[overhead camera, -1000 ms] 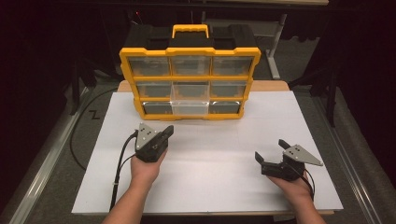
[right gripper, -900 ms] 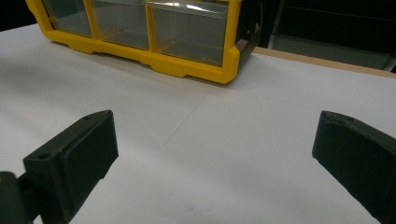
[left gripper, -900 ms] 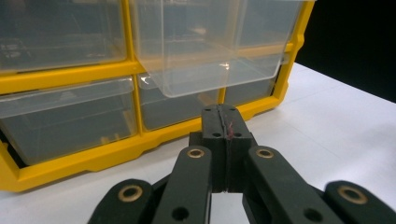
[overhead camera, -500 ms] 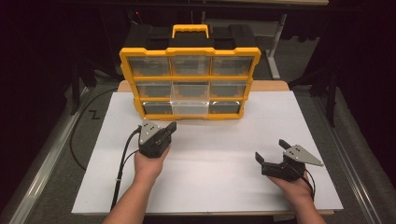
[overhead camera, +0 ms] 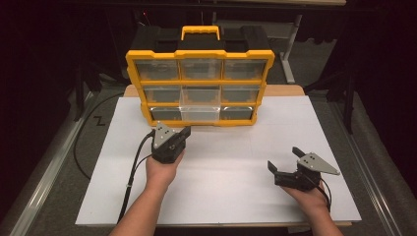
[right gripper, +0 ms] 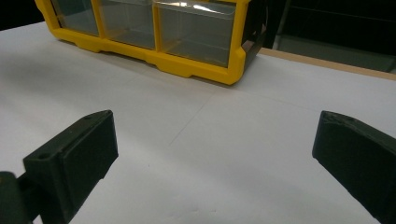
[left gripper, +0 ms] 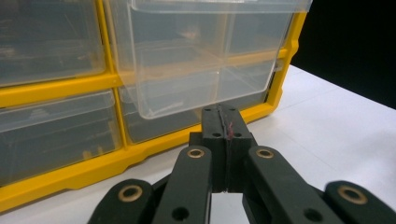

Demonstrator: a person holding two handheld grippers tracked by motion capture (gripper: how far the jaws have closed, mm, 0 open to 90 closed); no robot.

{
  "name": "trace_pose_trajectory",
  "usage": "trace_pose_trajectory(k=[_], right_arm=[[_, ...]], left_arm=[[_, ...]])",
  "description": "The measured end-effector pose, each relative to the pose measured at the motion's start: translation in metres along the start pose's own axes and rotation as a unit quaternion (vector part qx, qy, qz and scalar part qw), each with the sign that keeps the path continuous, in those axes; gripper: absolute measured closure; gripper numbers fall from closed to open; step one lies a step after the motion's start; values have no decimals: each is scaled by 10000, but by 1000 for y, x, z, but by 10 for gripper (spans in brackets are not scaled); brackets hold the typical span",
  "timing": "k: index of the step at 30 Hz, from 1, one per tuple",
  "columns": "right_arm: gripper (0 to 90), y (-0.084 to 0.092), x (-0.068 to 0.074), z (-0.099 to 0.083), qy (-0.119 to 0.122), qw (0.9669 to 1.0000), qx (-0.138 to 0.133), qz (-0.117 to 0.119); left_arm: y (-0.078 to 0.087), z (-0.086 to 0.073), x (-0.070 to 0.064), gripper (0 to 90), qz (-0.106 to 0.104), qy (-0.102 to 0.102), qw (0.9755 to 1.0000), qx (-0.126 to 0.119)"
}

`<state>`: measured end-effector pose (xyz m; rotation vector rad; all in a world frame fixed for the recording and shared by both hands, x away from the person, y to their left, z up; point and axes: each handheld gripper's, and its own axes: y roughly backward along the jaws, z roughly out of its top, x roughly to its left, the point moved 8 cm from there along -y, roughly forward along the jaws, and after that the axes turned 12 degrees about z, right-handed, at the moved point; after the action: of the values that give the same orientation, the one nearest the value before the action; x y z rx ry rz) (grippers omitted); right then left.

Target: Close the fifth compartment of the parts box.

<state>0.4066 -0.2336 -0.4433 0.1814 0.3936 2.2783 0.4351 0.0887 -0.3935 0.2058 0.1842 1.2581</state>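
A yellow organizer (overhead camera: pixel 198 86) with clear drawers stands upright at the back of the white table (overhead camera: pixel 231 196). Its bottom middle drawer (overhead camera: pixel 199 114) looks paler than its neighbours and sticks out a little. My left gripper (overhead camera: pixel 186 131) is shut and empty, its tips just in front of the organizer's base. In the left gripper view the closed jaws of the left gripper (left gripper: pixel 223 114) point at the lower edge of that protruding drawer (left gripper: pixel 196 65), close to it; contact is unclear. My right gripper (overhead camera: pixel 284 158) rests low over the table's right side, open and empty, and the right gripper (right gripper: pixel 214 128) faces bare table.
A black cable (overhead camera: pixel 133 172) trails from the left gripper toward the front edge. The organizer's right corner (right gripper: pixel 233 65) lies well beyond the right gripper. Dark floor and a metal rail (overhead camera: pixel 44 182) flank the table on the left.
The left gripper has edged toward the organizer and swung its shut jaws to point at it. The right hand has kept still.
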Motion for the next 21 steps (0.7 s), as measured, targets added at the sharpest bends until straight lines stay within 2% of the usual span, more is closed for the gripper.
trace_pose_trajectory(k=[21], right_arm=[[15,-1,1,1,-4,10000,10,-7]], left_arm=[[-27,37,-11,898,37,-92,9997,-200]])
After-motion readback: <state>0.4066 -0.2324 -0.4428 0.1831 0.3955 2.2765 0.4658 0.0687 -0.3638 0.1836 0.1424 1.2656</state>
